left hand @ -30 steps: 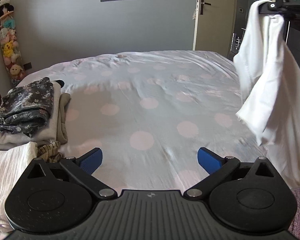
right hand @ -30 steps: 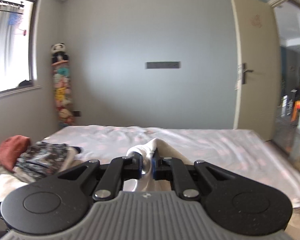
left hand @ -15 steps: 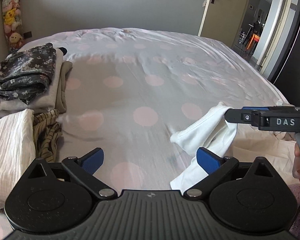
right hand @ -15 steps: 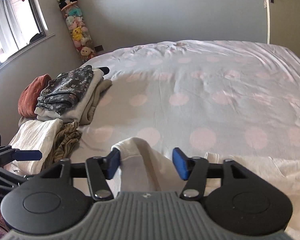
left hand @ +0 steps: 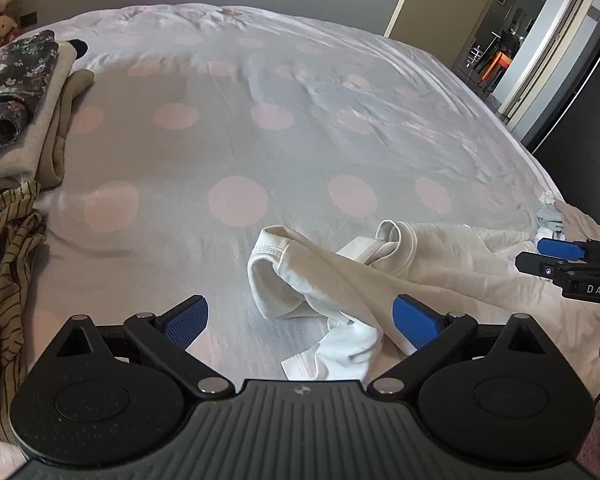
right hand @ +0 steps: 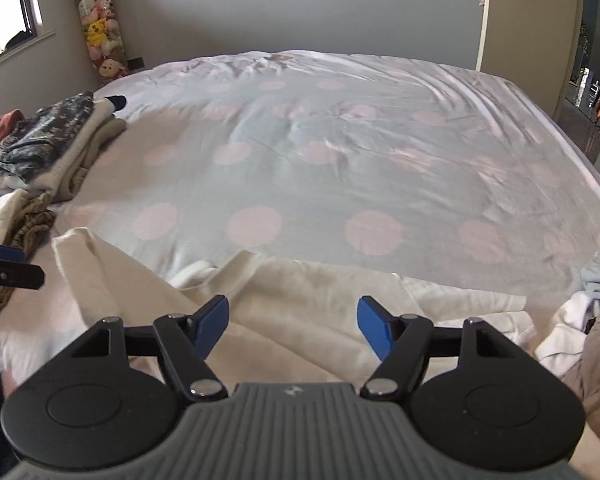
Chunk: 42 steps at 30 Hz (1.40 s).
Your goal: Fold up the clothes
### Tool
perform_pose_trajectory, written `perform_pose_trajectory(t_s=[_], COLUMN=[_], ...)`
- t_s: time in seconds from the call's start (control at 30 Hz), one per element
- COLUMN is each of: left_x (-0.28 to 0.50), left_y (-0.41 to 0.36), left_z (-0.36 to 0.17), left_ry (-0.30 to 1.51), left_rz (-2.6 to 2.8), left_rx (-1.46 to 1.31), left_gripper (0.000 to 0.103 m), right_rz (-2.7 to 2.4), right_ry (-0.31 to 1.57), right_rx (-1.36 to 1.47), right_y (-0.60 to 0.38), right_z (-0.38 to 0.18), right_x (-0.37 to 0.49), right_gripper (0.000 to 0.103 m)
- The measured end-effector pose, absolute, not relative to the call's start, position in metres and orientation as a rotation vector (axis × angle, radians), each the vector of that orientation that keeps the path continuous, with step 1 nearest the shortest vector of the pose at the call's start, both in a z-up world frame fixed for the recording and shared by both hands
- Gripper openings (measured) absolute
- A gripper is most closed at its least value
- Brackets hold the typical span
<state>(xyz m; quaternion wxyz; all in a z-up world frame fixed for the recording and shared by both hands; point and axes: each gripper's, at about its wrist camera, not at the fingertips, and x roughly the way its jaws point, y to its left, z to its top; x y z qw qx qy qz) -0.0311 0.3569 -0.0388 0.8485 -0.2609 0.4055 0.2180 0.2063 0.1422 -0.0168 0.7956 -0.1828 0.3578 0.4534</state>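
Observation:
A white garment (left hand: 340, 276) lies crumpled on the near edge of the bed (left hand: 240, 140); the right wrist view shows its cream cloth (right hand: 300, 292) spread flat. My left gripper (left hand: 300, 320) is open just above its bunched end, with cloth between the blue pads but not pinched. My right gripper (right hand: 293, 324) is open low over the flat part, nothing pressed between its fingers. From the left wrist view the right gripper (left hand: 540, 258) shows side-on at the right edge. The left gripper (right hand: 8, 264) pokes in at the left edge of the right wrist view.
Folded clothes are stacked at the bed's left, a dark floral piece (left hand: 12, 76) on top and a striped garment (left hand: 8, 248) nearer. More loose clothes (right hand: 580, 308) lie at the right. An open door (left hand: 500, 52) stands beyond the bed, and plush toys (right hand: 100, 36) hang in the corner.
The right gripper, shut on the hanging white garment a second ago, came down, opened and let it drop on the bed. Both grippers have sunk closer to the cloth.

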Motion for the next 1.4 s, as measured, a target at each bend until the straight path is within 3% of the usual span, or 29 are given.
perform_pose_trajectory(t_s=[0.37, 0.5, 0.53, 0.6, 0.63, 0.67, 0.7, 0.73, 0.77, 0.8, 0.93, 1.27, 1.4], left_x=[0.014, 0.021, 0.022, 0.024, 0.024, 0.024, 0.023, 0.022, 0.020, 0.017, 0.002, -0.043, -0.068], left_y=[0.380, 0.382, 0.383, 0.382, 0.382, 0.380, 0.377, 0.375, 0.374, 0.374, 0.374, 0.374, 0.383], left_z=[-0.088, -0.104, -0.107, -0.113, -0.115, -0.116, -0.115, -0.112, -0.108, -0.103, -0.071, 0.042, 0.116], left_ry=[0.975, 1.003, 1.008, 1.016, 1.017, 1.018, 1.017, 1.010, 0.999, 0.983, 0.906, 0.672, 0.517], left_rz=[0.454, 0.435, 0.428, 0.413, 0.404, 0.394, 0.387, 0.383, 0.380, 0.377, 0.380, 0.474, 0.579], left_rx=[-0.636, -0.674, -0.685, -0.702, -0.707, -0.695, -0.678, -0.664, -0.654, -0.647, -0.616, -0.450, -0.344], left_gripper=[0.098, 0.089, 0.081, 0.070, 0.060, 0.054, 0.044, 0.036, 0.032, 0.025, 0.015, 0.001, 0.000], right_rz=[0.903, 0.897, 0.903, 0.917, 0.924, 0.934, 0.937, 0.929, 0.919, 0.912, 0.870, 0.781, 0.771], right_ry=[0.788, 0.876, 0.903, 0.954, 0.953, 0.939, 0.925, 0.907, 0.889, 0.864, 0.734, 0.336, 0.214], right_rx=[-0.620, -0.590, -0.571, -0.533, -0.530, -0.540, -0.559, -0.573, -0.584, -0.581, -0.544, -0.393, -0.319], right_y=[0.184, 0.189, 0.188, 0.186, 0.185, 0.183, 0.183, 0.182, 0.180, 0.178, 0.169, 0.161, 0.158], right_z=[-0.084, -0.108, -0.112, -0.120, -0.121, -0.120, -0.118, -0.114, -0.110, -0.103, -0.059, 0.109, 0.182], right_x=[0.314, 0.342, 0.343, 0.343, 0.338, 0.333, 0.327, 0.322, 0.317, 0.313, 0.303, 0.269, 0.253], right_gripper=[0.066, 0.065, 0.065, 0.053, 0.049, 0.038, 0.016, 0.007, 0.005, 0.004, 0.004, 0.003, 0.003])
